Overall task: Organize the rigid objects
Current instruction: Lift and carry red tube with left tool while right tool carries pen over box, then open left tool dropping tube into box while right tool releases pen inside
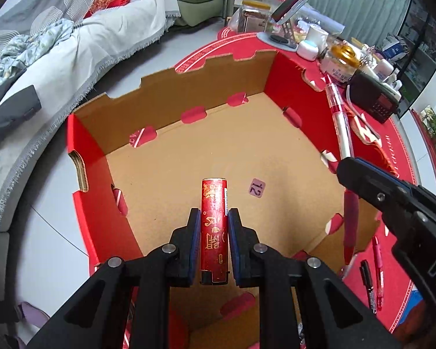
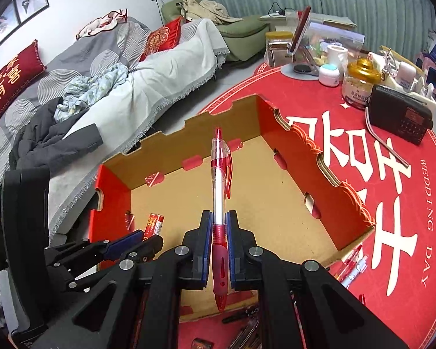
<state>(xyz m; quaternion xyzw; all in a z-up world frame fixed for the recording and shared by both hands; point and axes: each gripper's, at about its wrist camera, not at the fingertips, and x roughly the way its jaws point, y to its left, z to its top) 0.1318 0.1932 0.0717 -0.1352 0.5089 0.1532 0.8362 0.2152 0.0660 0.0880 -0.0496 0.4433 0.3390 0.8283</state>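
Over cardboard box [image 1: 232,151]: left claw [image 1: 213,218] clamps red lighter [image 1: 214,226] upright; right claw [image 2: 218,218] pinches red pen [image 2: 220,192].

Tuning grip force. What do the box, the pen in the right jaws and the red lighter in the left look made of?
Box: corrugated cardboard, raw brown inside, glossy red print outside; fluted layers show at the cut edges.
Pen: clear and red hard plastic; the darker red grip section looks rubbery, probably soft.
Lighter: likely plastic under a red and gold printed wrap, scuffed, with a black base.
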